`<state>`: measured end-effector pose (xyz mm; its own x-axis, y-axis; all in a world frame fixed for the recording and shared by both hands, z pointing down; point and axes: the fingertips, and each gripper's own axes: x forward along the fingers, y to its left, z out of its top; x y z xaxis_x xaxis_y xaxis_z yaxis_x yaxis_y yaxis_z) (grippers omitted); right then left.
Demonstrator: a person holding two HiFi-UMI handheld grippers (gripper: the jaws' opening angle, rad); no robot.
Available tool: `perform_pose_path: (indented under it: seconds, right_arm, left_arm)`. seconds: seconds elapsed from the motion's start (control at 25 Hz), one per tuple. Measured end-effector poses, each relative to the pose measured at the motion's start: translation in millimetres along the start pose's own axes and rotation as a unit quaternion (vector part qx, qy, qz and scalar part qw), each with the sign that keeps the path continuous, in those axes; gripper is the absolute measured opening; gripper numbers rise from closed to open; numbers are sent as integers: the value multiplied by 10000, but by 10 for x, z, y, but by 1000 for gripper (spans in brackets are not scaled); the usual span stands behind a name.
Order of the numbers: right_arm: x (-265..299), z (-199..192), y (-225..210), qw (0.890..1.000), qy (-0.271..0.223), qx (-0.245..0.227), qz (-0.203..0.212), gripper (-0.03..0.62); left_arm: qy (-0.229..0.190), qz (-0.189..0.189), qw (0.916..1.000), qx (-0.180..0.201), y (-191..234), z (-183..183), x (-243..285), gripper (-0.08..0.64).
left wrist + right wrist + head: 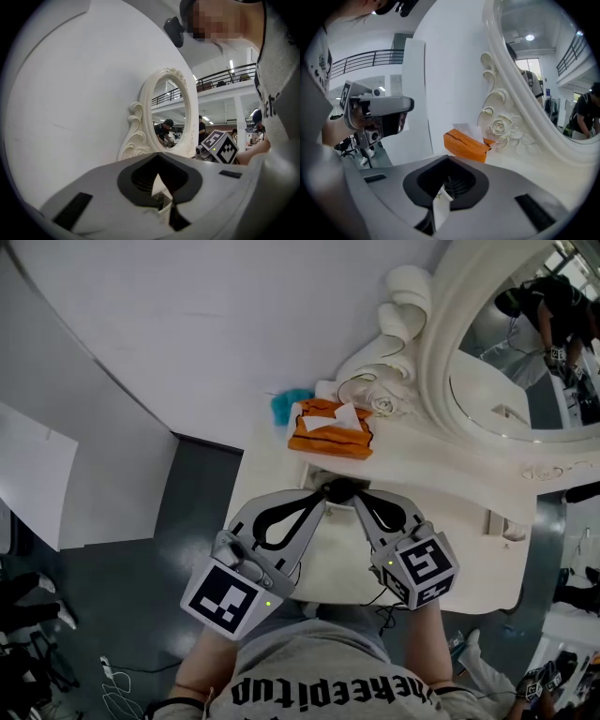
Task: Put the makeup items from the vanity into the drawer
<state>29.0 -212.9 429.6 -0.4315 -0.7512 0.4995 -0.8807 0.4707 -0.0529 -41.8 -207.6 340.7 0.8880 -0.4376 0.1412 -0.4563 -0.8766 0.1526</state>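
Observation:
Both grippers hover side by side over the white vanity top [450,486], their tips nearly touching. My left gripper [324,495] has its jaws together, and its own view shows the dark pads [140,185] meeting with only a sliver of cream surface behind. The right gripper [358,495] is shut too. In its own view a thin white slip [439,206] shows in the slot between the pads [471,187]; I cannot tell whether it is gripped. No makeup item shows plainly, and the arms hide the vanity top under them.
An orange tissue box [330,430] lies just beyond the tips, with a teal object [289,404] behind it. The carved oval mirror [525,352] rises at the right. A white board [33,474] leans at the left over grey floor [192,512].

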Motion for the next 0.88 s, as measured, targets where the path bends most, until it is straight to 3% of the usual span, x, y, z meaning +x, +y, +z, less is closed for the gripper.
perform_pose_path:
  seconds: [0.24,0.68,0.88]
  right_arm:
    - [-259,147,26,9981,-525,305,83,17]
    - [-845,352,-11,9905,-1297,448,53,15]
    - [-1147,404,-74,9828,-1704,715,0,15]
  left_arm:
    - [-28,-141,9999,88,-191,57,72,18]
    - [-42,-588,9980,214,-649,131,330,20]
    - [-36,-881,9957,280,-888,174,484,20]
